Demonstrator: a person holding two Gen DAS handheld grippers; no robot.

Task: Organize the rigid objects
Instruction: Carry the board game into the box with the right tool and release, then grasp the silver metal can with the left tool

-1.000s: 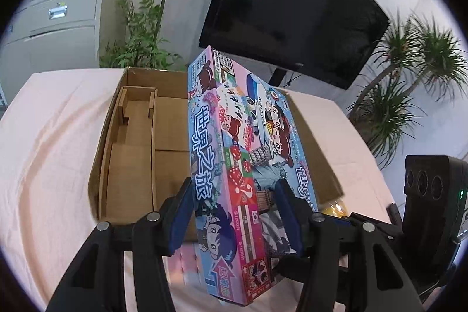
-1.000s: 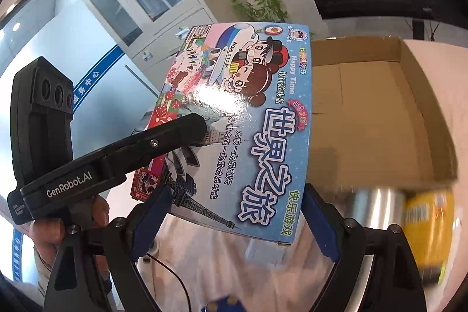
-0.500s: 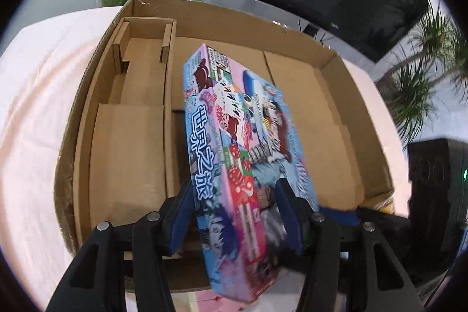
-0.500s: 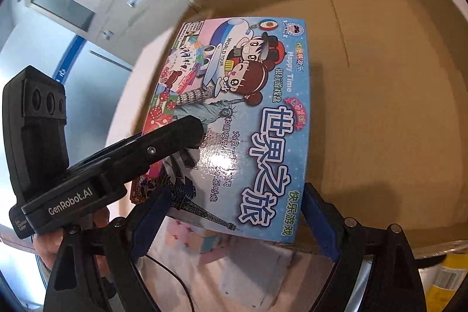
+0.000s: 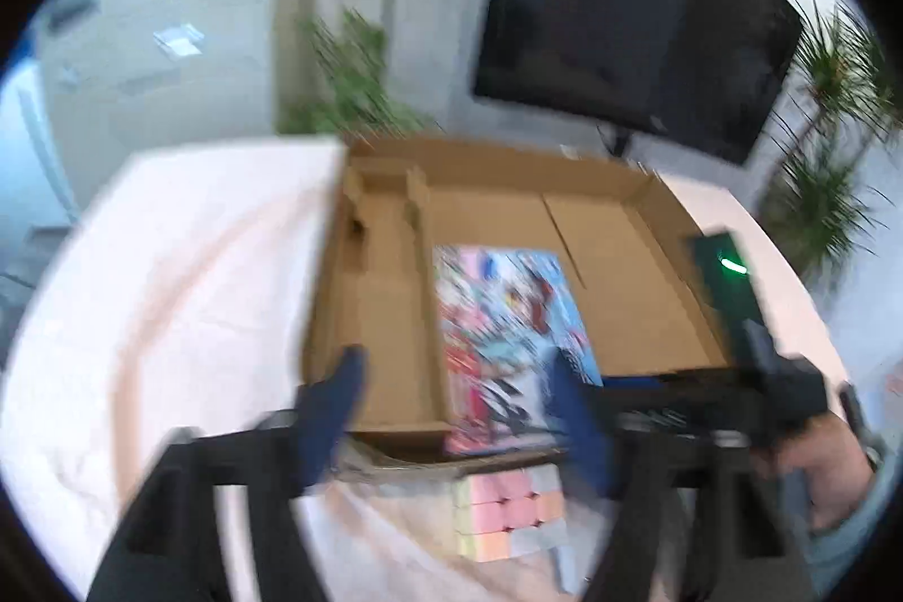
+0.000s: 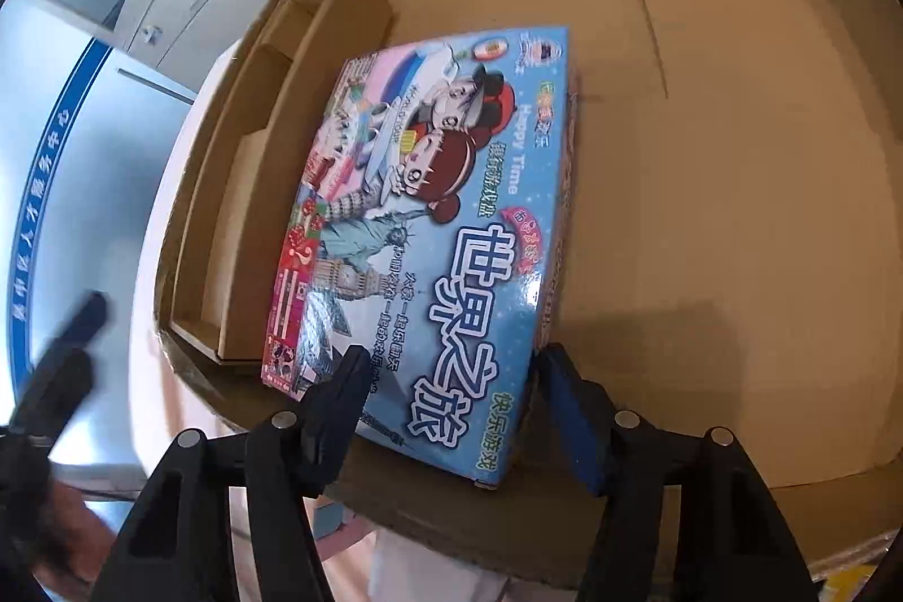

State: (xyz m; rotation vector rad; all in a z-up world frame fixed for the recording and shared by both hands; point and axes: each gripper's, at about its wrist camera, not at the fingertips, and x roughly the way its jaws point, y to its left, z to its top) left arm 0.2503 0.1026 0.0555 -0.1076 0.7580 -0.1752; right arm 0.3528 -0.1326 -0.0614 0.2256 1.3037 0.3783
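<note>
The colourful board game box [image 6: 434,229] lies flat inside the cardboard box [image 6: 733,150], next to its left divider; it also shows, blurred, in the left wrist view [image 5: 508,331]. My right gripper [image 6: 451,379] has its jaws either side of the game box's near end, seemingly pressing it. My left gripper [image 5: 457,376] is open and empty, pulled back over the near wall of the cardboard box [image 5: 621,263].
A pastel cube block [image 5: 508,512] sits on the pink tablecloth [image 5: 169,291] just in front of the cardboard box. A cardboard divider [image 5: 420,263] splits off narrow compartments at the left. A TV and plants stand behind the table.
The game box went from upright in both grippers to lying flat in the cardboard box. My left gripper let go, opened and pulled back fast.
</note>
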